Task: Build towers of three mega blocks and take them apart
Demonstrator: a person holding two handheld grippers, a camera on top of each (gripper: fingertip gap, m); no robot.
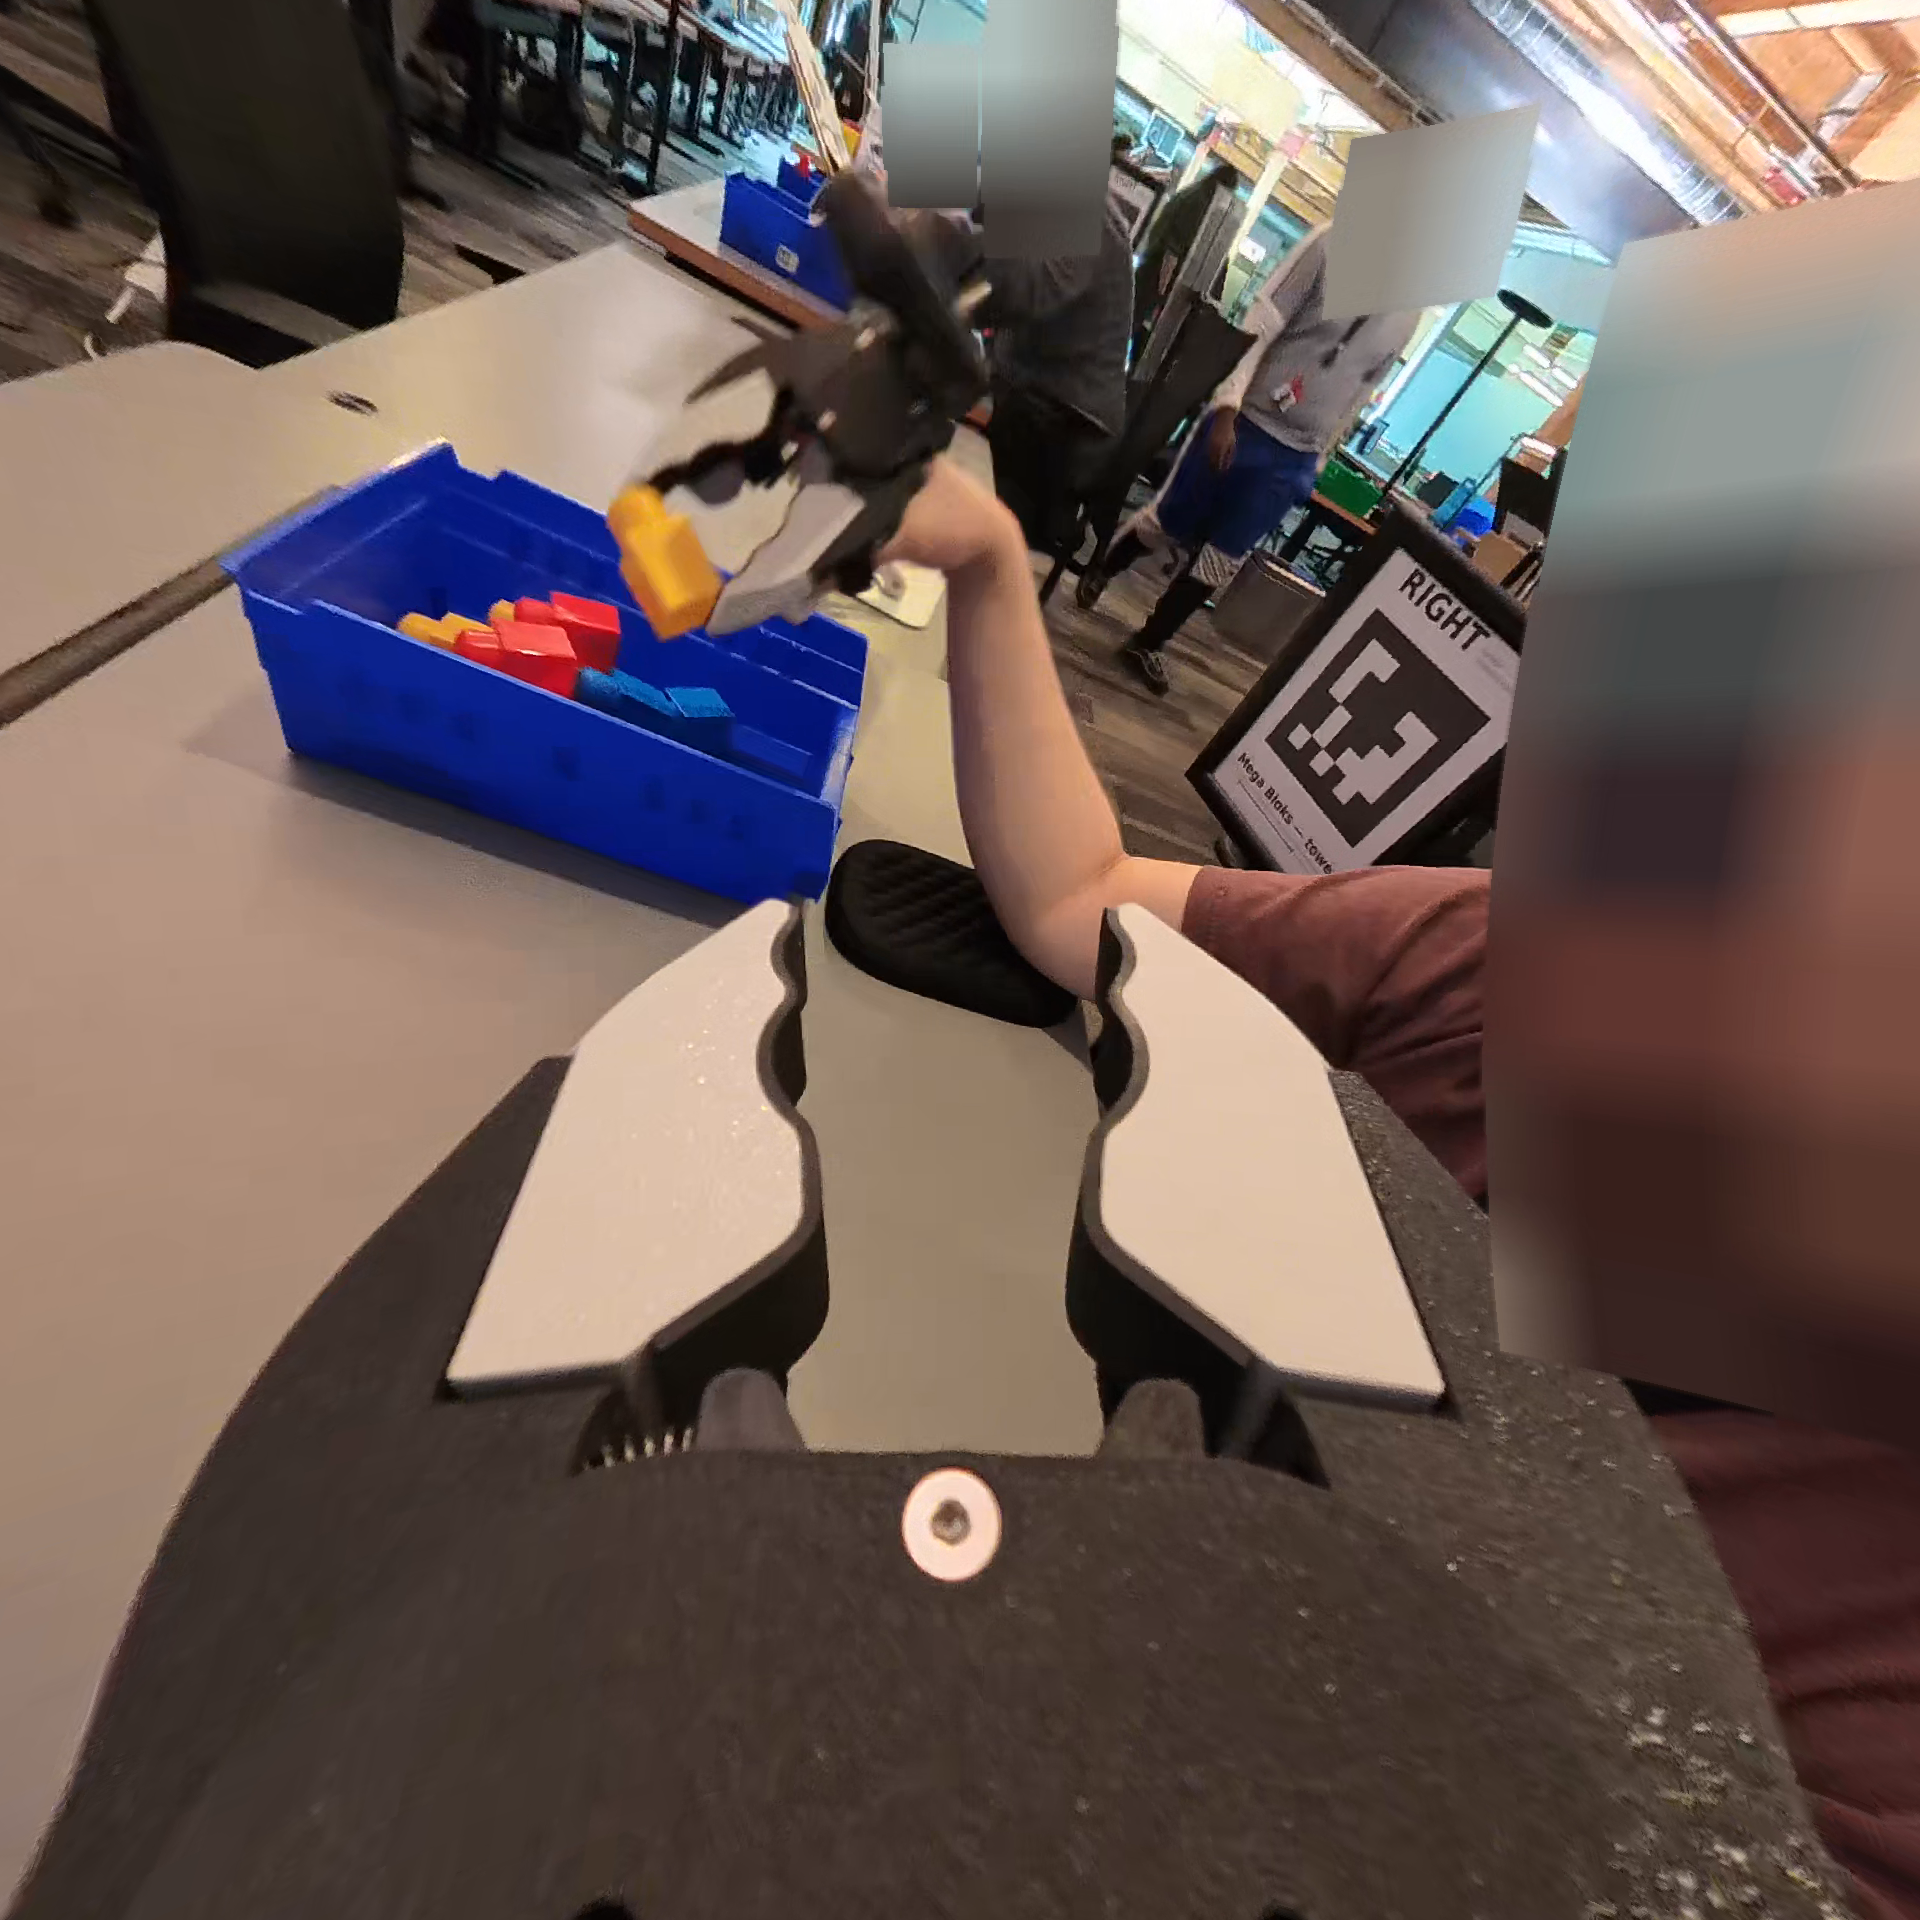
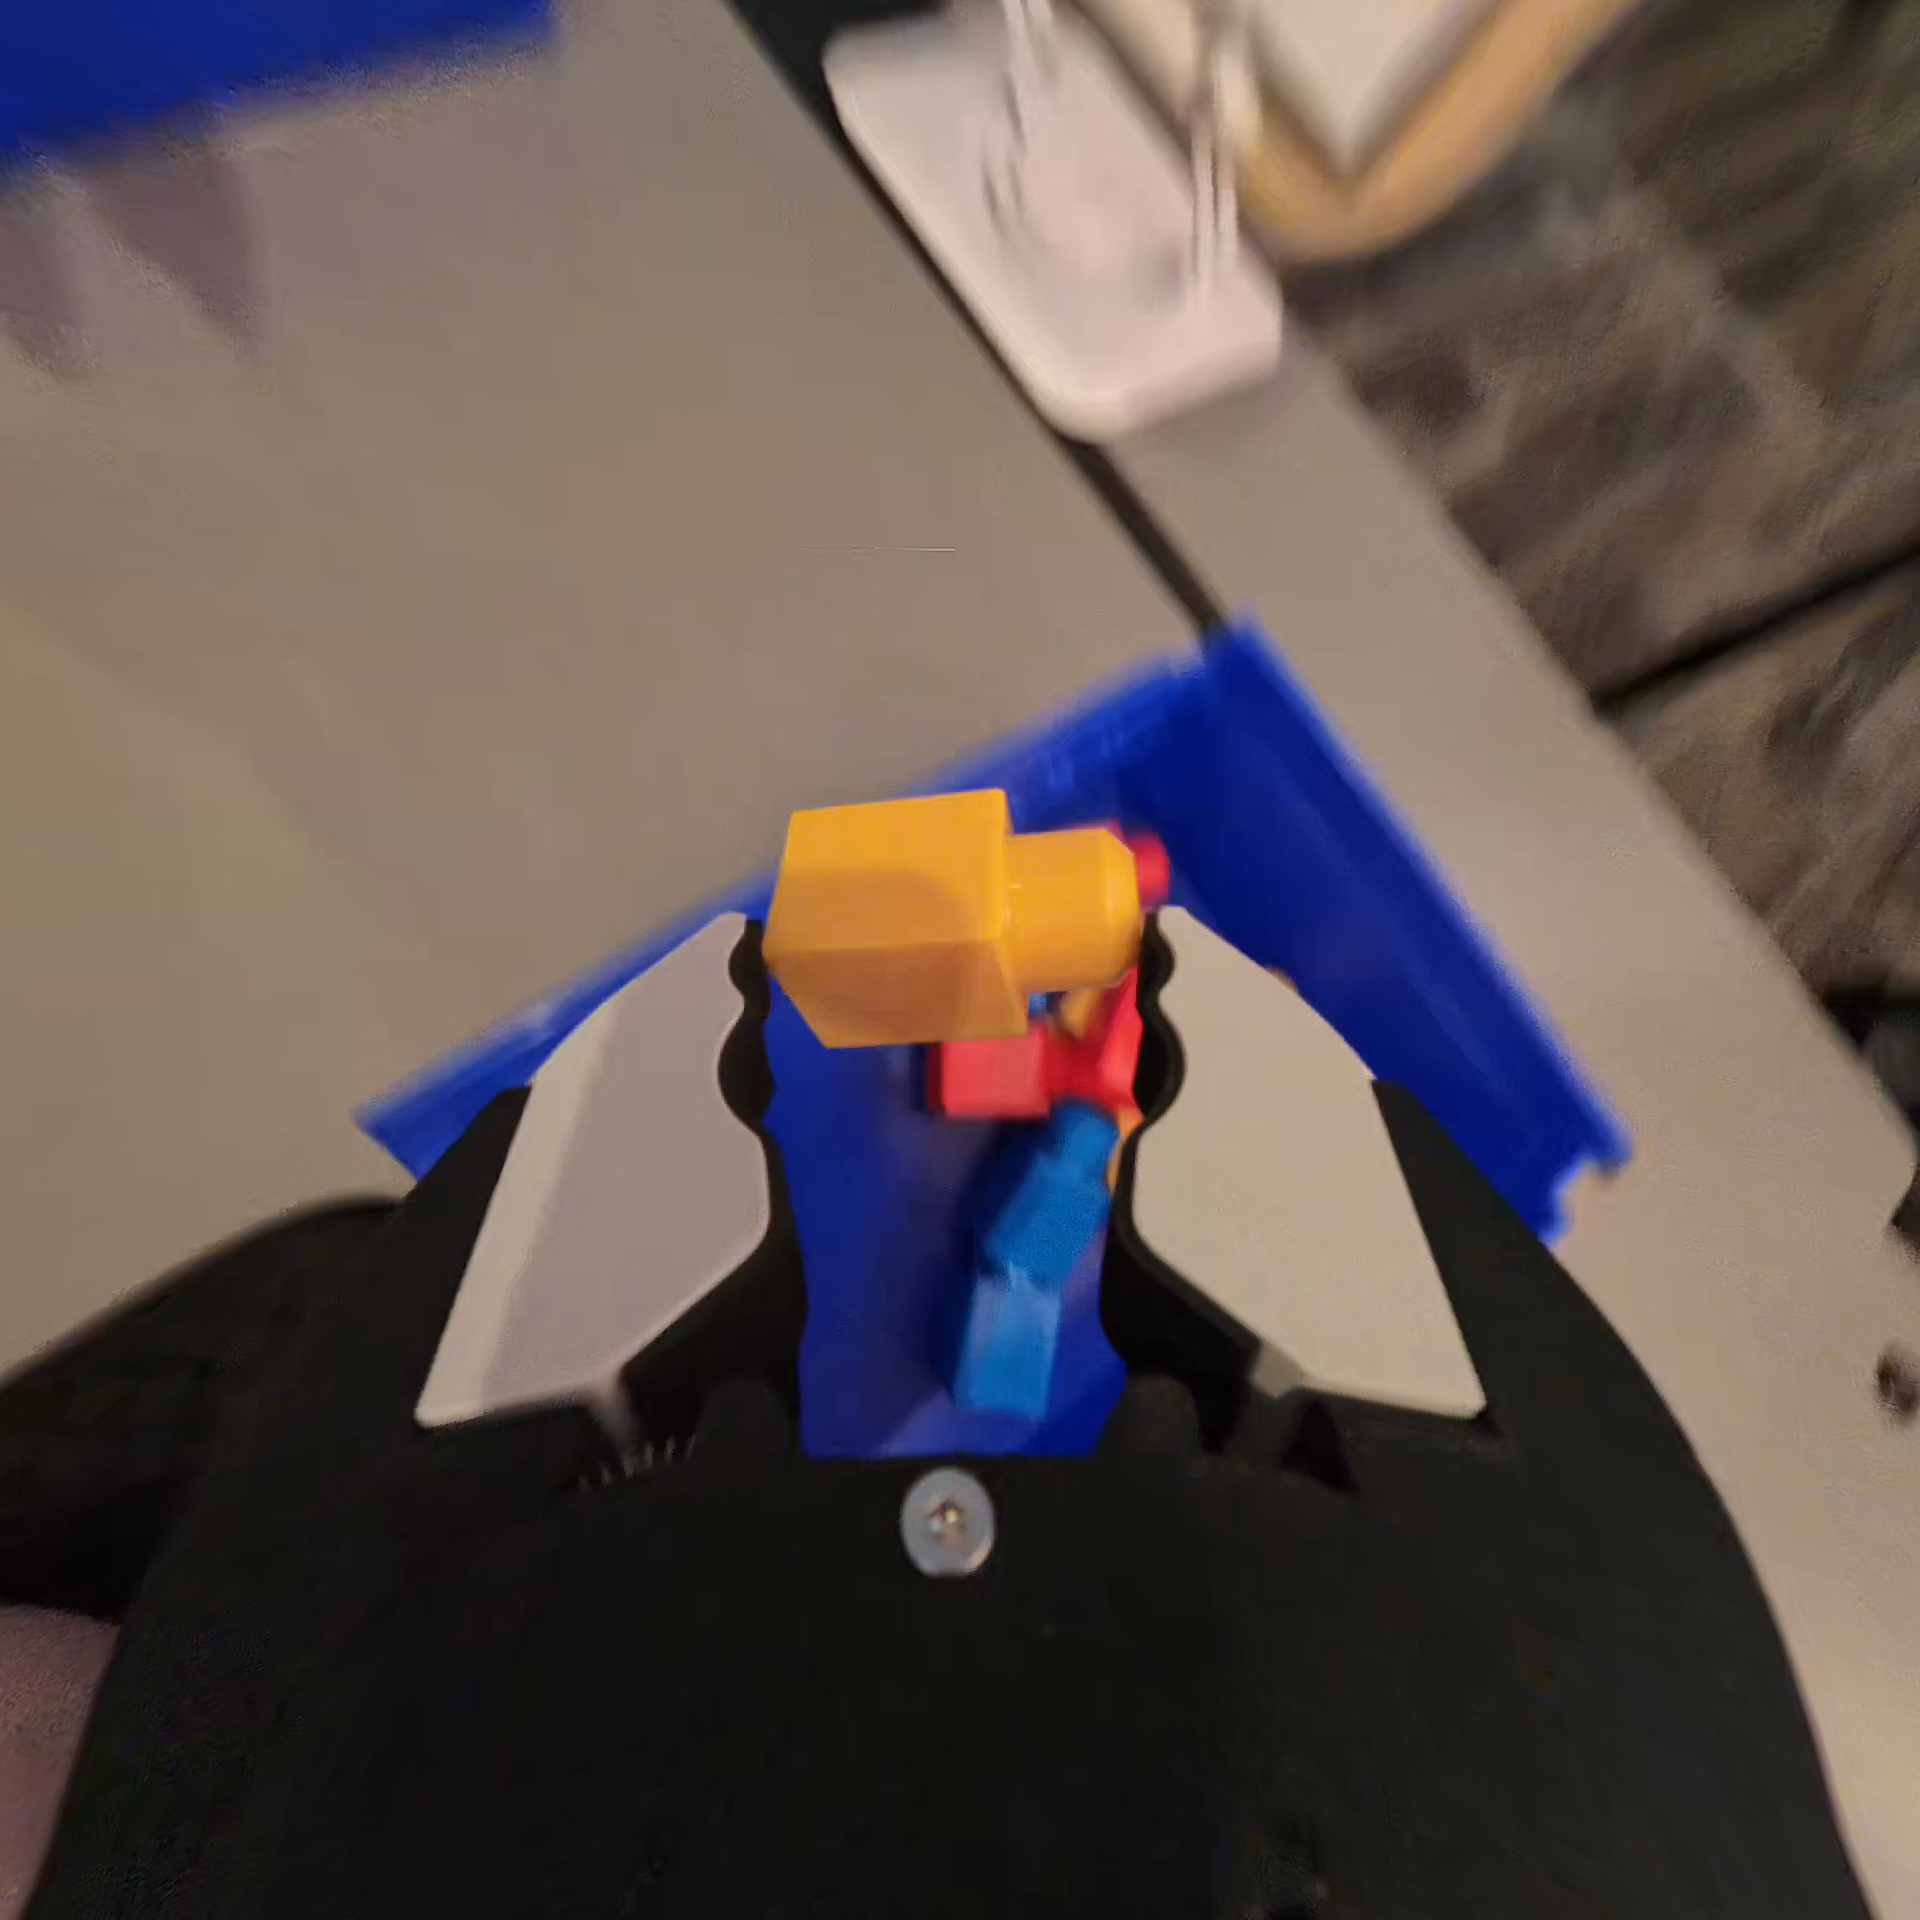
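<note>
My right gripper (image 2: 951, 935) is shut on a yellow block (image 2: 894, 925), held sideways: the block's base lies against the left pad and its stud against the right pad. It hangs above the blue bin (image 2: 1351, 883). The left wrist view shows the same gripper (image 1: 696, 551) with the yellow block (image 1: 670, 566) at its tips, above the bin (image 1: 520, 748). Red (image 1: 540, 644), blue (image 1: 665, 707) and yellow (image 1: 436, 627) blocks lie loose in the bin. My left gripper (image 1: 951, 925) is open and empty over the grey table (image 1: 260, 1039), to the near right of the bin.
A black padded rest (image 1: 935, 935) lies on the table under the person's elbow, just ahead of my left fingers. A framed sign (image 1: 1371, 707) stands on the floor to the right. A second blue bin (image 1: 779, 229) sits on a far table. People stand behind. My hands' fingertips stand some 30 cm from each other.
</note>
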